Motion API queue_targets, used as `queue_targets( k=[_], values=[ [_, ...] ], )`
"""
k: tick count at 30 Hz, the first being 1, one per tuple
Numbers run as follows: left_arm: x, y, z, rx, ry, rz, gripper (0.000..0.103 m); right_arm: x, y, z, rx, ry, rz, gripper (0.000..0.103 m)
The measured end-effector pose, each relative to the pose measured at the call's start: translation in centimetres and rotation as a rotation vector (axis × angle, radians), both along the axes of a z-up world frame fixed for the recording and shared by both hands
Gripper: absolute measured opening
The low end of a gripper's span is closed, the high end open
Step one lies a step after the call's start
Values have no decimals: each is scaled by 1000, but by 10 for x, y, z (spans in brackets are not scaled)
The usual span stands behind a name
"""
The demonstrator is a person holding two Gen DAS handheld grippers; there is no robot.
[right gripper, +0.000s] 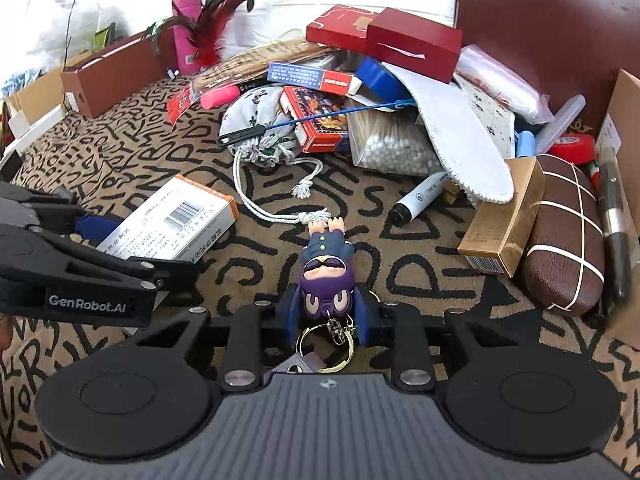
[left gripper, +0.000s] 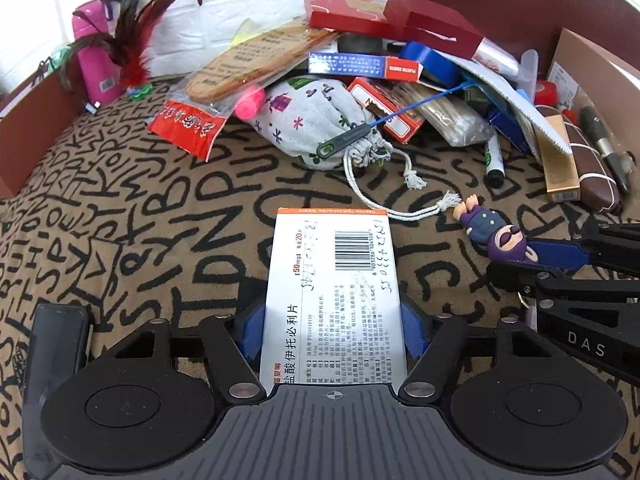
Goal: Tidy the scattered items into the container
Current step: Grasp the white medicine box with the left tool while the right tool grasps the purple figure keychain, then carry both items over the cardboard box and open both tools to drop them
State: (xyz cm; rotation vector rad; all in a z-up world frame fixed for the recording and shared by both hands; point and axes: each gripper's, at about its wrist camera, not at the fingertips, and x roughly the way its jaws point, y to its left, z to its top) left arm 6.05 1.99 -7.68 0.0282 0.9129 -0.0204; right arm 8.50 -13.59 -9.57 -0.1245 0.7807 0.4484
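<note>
My left gripper point(left gripper: 334, 330) is shut on a white medicine box point(left gripper: 334, 284) with an orange end and a barcode, held flat above the letter-patterned cloth point(left gripper: 120, 208). It also shows in the right wrist view point(right gripper: 172, 224). My right gripper point(right gripper: 326, 312) is shut on a purple-hooded figure keychain point(right gripper: 326, 268), its metal ring point(right gripper: 326, 346) hanging toward the camera. The figure also shows in the left wrist view point(left gripper: 494, 232). Both are inside the brown-walled container point(right gripper: 532, 12), near its pile of items.
The pile at the back holds a drawstring cloth bag point(left gripper: 316, 124), red boxes point(right gripper: 384, 36), an insole point(right gripper: 456, 136), cotton swabs point(right gripper: 392, 144), a black marker point(right gripper: 420, 196), a brown case point(right gripper: 564, 240) and a gold box point(right gripper: 504, 216). A pink bottle point(left gripper: 94, 60) with feathers stands back left.
</note>
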Motion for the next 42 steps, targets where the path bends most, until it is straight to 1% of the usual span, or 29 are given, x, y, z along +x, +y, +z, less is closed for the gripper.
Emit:
queue_targets(
  k=[3,4,5,6,7,9,10,13,17,20,24,27,31,35,39,42],
  values=[
    [5,-5,-4,18,-8,1,83,2,1,-2,-2,-4,-5,33],
    [5,-7,-4,27,-12,-2,81,3,2,-3,0,-8,-3,34],
    [6,-8,-5,36,-17,-6,75,3,3,-5,0,-16,0,34],
    [6,-8,-4,41,-20,-10,73,4,4,-5,1,-15,-3,33],
    [6,-8,-3,35,-17,-12,67,4,2,-4,9,-5,-13,33],
    [4,-6,2,19,2,-14,67,1,-2,1,39,24,-32,33],
    [2,-6,4,9,7,-17,67,-3,-7,6,66,28,-37,33],
    [-6,-9,13,-27,-2,-37,67,-20,-21,24,110,-17,-30,32],
    [-15,-24,38,-77,-54,-79,67,-37,-47,50,185,-51,-43,32],
    [-18,-41,59,-90,-98,-132,67,-48,-68,67,232,-83,-71,32],
    [-17,-68,88,-121,-149,-212,67,-61,-101,91,291,-134,-116,33],
    [-13,-95,108,-145,-177,-279,68,-70,-124,110,298,-185,-146,32],
    [-5,-137,137,-193,-203,-379,68,-72,-161,135,275,-248,-215,33],
    [5,-185,163,-208,-239,-454,68,-71,-203,169,233,-325,-304,33],
    [27,-226,177,-246,-226,-492,68,-62,-240,198,185,-378,-386,33],
    [42,-254,183,-240,-239,-497,68,-54,-262,212,173,-405,-428,33]
  ],
)
